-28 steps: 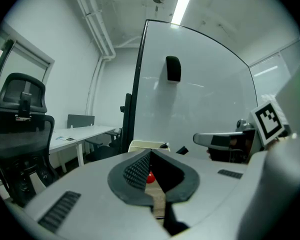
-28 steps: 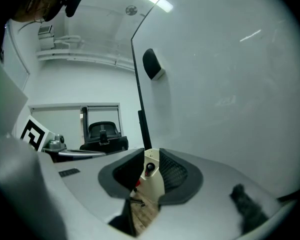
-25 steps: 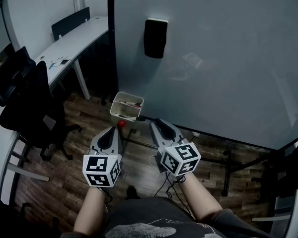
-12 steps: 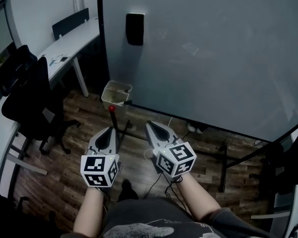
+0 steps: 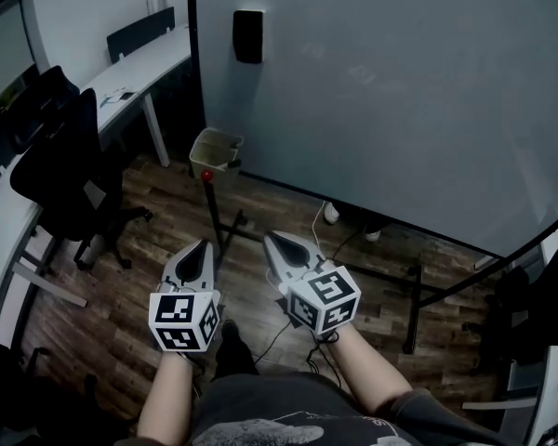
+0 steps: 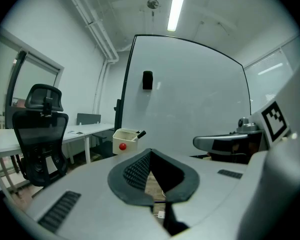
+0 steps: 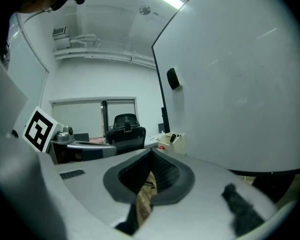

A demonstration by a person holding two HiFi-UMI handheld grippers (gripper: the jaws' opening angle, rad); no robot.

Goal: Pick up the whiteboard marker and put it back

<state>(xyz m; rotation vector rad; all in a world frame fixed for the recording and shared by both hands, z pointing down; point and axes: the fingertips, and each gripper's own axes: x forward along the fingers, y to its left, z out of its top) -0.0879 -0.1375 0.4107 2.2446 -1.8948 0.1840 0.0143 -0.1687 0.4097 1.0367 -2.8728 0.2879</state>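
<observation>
Hovering over wood floor (image 5: 139,277), left claw (image 5: 203,245) and right claw (image 5: 271,239), just closing, are pressed together, empty. The whiteboard marker (image 6: 140,133) pokes from the tray (image 6: 124,140) at the whiteboard's (image 5: 400,91) lower left edge, well ahead.

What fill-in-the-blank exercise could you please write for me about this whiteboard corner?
1. The eraser on the whiteboard is ____ in colour.
2. The small ball on the cream box is ____.
3. The marker pokes out of the cream ____.
4. In the head view the office chair stands ____ of the whiteboard.
Missing words: black; red; box; left.
</observation>
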